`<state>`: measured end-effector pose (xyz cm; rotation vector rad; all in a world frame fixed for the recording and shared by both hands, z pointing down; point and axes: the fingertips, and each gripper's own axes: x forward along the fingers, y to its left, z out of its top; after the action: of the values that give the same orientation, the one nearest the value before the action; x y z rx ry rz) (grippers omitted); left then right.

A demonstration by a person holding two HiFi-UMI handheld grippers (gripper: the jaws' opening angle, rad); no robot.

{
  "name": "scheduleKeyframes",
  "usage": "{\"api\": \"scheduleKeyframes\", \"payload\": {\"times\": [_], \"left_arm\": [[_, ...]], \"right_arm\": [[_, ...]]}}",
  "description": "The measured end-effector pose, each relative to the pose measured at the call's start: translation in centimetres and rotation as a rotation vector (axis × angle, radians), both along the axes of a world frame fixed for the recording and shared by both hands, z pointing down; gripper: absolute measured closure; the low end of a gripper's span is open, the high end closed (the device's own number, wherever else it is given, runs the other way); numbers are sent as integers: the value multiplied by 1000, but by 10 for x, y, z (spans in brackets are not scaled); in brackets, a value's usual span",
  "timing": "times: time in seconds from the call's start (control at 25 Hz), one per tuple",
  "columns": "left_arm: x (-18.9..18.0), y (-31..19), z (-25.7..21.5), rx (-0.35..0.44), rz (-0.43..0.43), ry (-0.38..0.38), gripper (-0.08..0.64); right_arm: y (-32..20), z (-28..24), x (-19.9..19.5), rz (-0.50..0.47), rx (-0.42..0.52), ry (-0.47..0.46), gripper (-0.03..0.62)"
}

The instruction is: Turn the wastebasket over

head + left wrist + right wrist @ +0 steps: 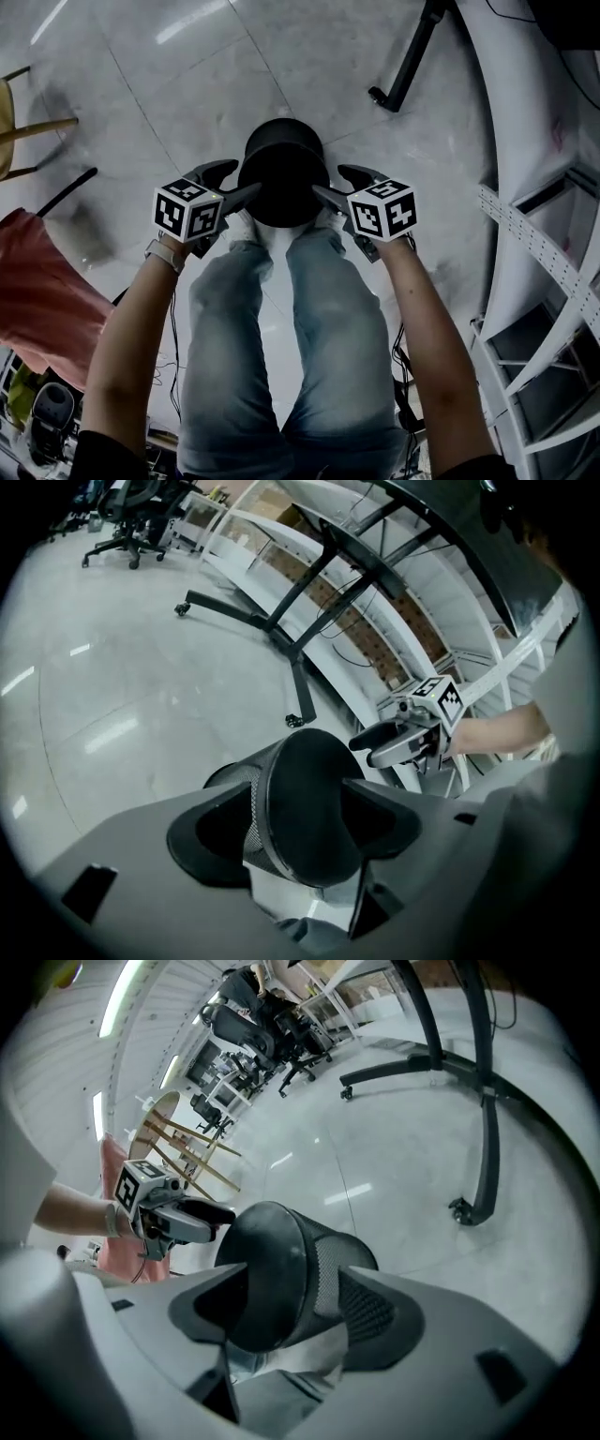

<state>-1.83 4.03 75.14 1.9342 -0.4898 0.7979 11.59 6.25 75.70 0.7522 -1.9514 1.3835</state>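
Fingers (pixel 206 832) spread wide on left gripper (pixel 247 175) and right gripper (pixel 327 180), flanking wastebasket (pixel 281 150).

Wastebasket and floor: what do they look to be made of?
Wastebasket: black wire mesh wall, probably metal, matte; a fine grid pattern shows. Its flat end looks solid and smooth. Floor: pale glossy tile or polished stone, going by the seam lines and the reflected ceiling lights.
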Motion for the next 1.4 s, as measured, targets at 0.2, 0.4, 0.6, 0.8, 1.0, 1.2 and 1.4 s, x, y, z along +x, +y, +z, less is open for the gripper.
{"api": "scheduleKeyframes", "payload": {"times": [0.2, 0.4, 0.6, 0.8, 1.0, 1.2, 1.4], "left_arm": [[7, -3, 34, -27, 19, -3, 264], [10, -6, 41, -67, 17, 48, 239], [8, -8, 39, -69, -12, 87, 250], [2, -12, 33, -47, -104, 75, 267], [-9, -37, 8, 56, -184, 86, 284], [-22, -75, -15, 180, -249, 119, 284], [-31, -77, -24, 257, -276, 145, 284]], "right_arm": [[-6, 32, -11, -29, -48, -44, 302], [-8, 38, -20, -22, -75, -131, 283], [-10, 38, -21, -33, -94, -131, 272], [-16, 34, -28, 17, -72, -94, 273], [-43, 13, -36, 11, 36, -90, 273], [-83, -6, -49, -22, 222, -79, 273], [-80, -9, -58, -60, 319, -52, 273]]}}
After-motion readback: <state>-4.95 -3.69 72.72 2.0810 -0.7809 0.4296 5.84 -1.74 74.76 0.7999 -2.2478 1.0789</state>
